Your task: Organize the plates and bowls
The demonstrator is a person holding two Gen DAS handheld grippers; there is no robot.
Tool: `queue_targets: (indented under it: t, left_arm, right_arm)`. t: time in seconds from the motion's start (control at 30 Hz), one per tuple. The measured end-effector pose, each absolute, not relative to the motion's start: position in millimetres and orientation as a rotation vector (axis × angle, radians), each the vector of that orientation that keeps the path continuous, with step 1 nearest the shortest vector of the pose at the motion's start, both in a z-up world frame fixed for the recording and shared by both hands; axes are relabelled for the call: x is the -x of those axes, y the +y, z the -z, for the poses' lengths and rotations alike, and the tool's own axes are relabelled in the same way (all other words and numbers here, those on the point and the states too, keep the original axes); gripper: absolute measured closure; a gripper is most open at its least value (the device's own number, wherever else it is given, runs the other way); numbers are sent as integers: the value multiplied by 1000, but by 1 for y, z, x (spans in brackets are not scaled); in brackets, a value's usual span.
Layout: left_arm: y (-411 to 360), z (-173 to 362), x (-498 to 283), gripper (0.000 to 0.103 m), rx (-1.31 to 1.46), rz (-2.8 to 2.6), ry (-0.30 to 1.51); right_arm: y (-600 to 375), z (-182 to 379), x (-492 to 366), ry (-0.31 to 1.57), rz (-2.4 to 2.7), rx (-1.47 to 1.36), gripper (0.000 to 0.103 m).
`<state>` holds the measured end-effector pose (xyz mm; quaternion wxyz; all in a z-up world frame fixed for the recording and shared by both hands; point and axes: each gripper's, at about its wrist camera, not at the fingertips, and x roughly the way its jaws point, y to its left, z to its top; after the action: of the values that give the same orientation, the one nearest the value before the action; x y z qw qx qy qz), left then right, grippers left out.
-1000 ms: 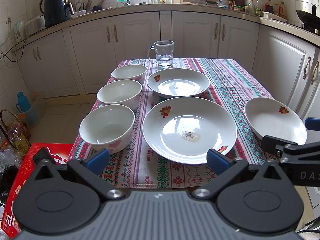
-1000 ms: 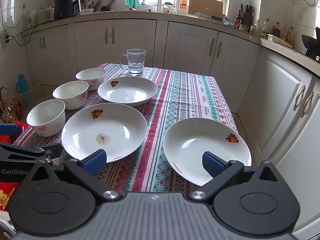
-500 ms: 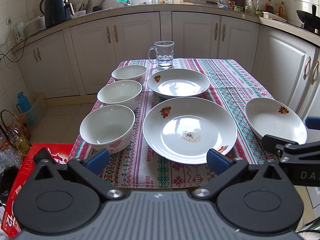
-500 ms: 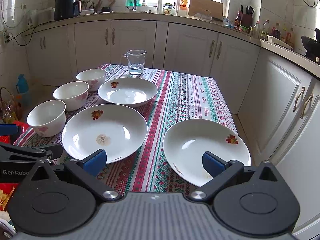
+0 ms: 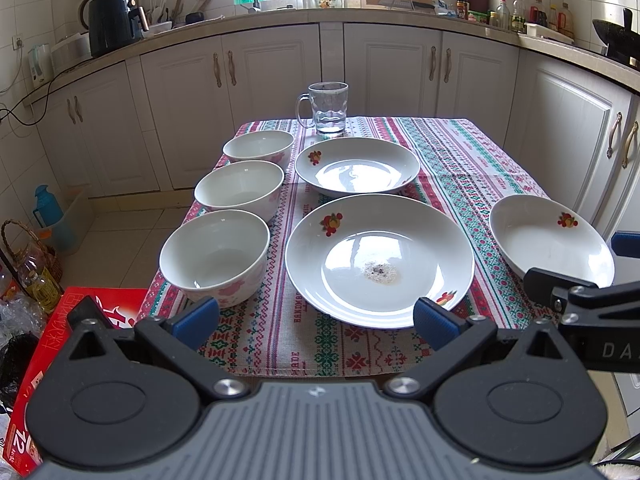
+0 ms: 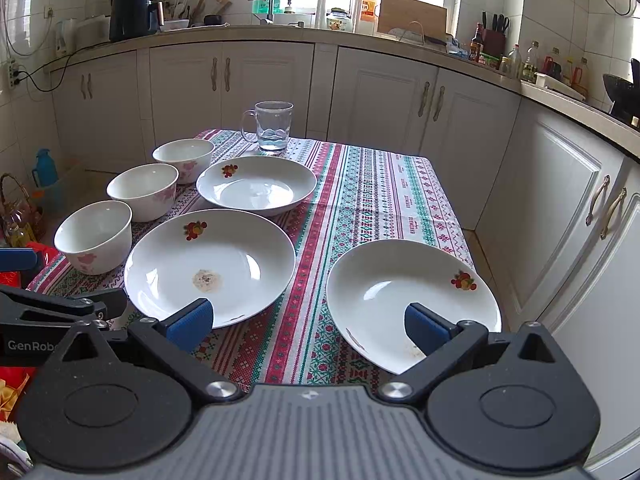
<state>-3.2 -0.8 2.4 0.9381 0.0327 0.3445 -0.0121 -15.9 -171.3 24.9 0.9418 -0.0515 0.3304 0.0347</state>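
Observation:
Three white bowls stand in a row along the table's left side: near, middle, far. A large plate with a stain lies at the front middle, a smaller plate behind it, and a third plate at the front right, seen close in the right wrist view. My left gripper is open and empty at the table's near edge. My right gripper is open and empty, its right finger over the third plate's near rim.
A glass mug stands at the table's far end on the patterned tablecloth. White cabinets run close along the right and back. A red box and bottles sit on the floor at left.

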Motion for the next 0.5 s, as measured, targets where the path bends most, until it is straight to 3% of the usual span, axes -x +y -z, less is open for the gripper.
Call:
queue_targets:
  t: [0.5]
  left_arm:
    - [-1,-4,3,1,-71,26,699]
  right_arm:
    - [-172,-27,16,665,-75,110,0]
